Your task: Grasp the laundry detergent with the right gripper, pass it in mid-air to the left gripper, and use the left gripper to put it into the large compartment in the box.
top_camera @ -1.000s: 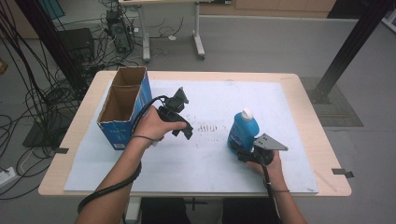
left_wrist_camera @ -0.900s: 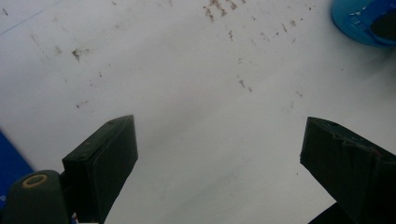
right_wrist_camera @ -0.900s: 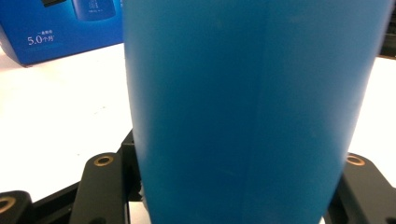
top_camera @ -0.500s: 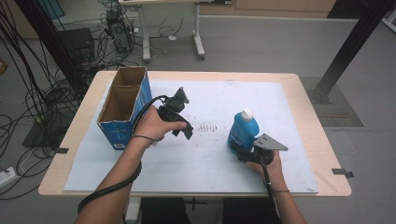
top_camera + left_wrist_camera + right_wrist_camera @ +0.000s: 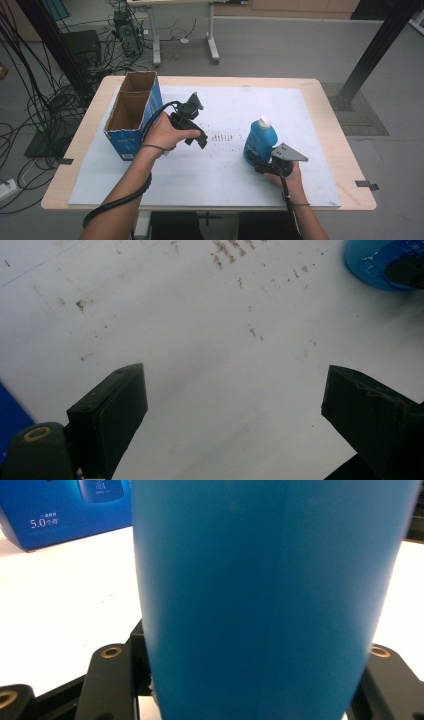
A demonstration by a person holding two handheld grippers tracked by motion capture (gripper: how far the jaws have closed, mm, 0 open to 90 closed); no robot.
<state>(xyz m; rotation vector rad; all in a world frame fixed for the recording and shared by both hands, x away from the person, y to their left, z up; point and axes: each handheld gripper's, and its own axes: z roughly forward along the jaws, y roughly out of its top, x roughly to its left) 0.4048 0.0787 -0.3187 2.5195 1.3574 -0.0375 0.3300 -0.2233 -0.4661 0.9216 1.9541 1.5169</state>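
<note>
A blue bottle (image 5: 259,141) with a white cap stands upright on the white mat (image 5: 225,170), right of centre. My right gripper (image 5: 259,159) is shut on its lower body; in the right gripper view the blue bottle (image 5: 270,600) sits close up between the two black jaws. My left gripper (image 5: 200,140) hovers over the mat's middle, open, with nothing between its fingers (image 5: 107,410). In the left gripper view the bottle's base (image 5: 380,265) sits at the top right corner. An open blue cardboard box (image 5: 131,115) stands at the mat's left edge.
The box's blue side (image 5: 60,510) with white print is at the far left of the right gripper view. Brown smudges (image 5: 222,136) mark the mat between the grippers. Cables, a black box and a desk's legs lie on the floor beyond the wooden table (image 5: 345,145).
</note>
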